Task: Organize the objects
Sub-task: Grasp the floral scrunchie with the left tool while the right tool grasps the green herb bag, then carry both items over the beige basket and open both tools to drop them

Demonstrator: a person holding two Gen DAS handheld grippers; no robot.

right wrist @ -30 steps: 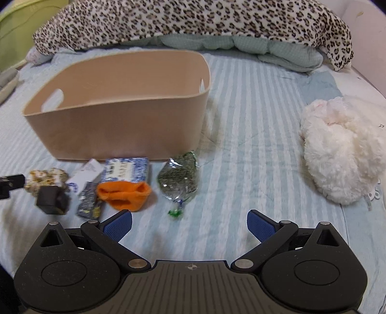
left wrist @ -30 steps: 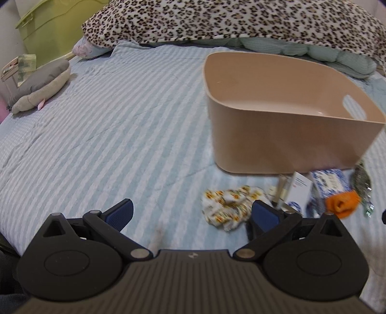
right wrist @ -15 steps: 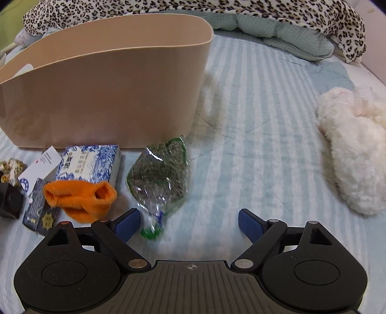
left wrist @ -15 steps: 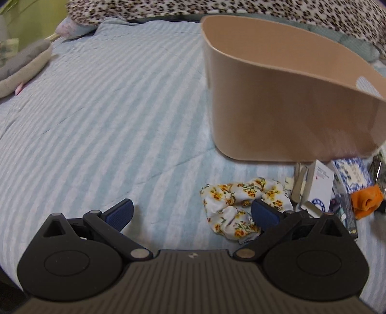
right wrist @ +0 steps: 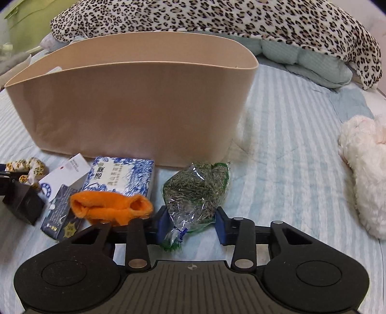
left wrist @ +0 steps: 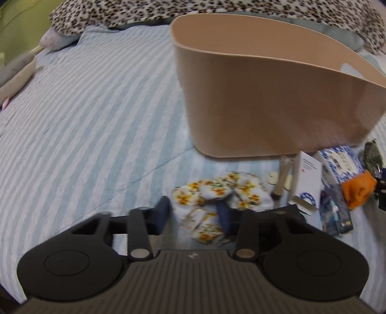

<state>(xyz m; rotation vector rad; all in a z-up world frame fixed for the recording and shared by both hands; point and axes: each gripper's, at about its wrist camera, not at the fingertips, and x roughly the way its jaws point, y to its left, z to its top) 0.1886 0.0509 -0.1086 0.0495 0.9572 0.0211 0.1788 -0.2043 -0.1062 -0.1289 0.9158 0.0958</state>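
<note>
A tan bin (left wrist: 277, 101) stands on the striped bed; it also shows in the right wrist view (right wrist: 135, 106). My left gripper (left wrist: 194, 213) is shut on the sunflower-print scrunchie (left wrist: 217, 190), whose cloth bunches between the pads. My right gripper (right wrist: 191, 223) has closed on the lower end of a clear bag of green dried leaves (right wrist: 196, 193). Beside the bag lie an orange cloth (right wrist: 111, 207), a blue-and-white box (right wrist: 120, 175), a white box (right wrist: 64, 175) and a dark packet (right wrist: 60, 217).
A leopard-print blanket (right wrist: 217, 21) and teal pillow (right wrist: 308, 62) lie behind the bin. A white plush toy (right wrist: 364, 174) lies at the right. A grey plush (left wrist: 17, 74) and a green container (left wrist: 19, 29) are at the far left.
Both grippers moved forward and down and closed from wide open: the left onto the scrunchie, the right onto the bag of leaves.
</note>
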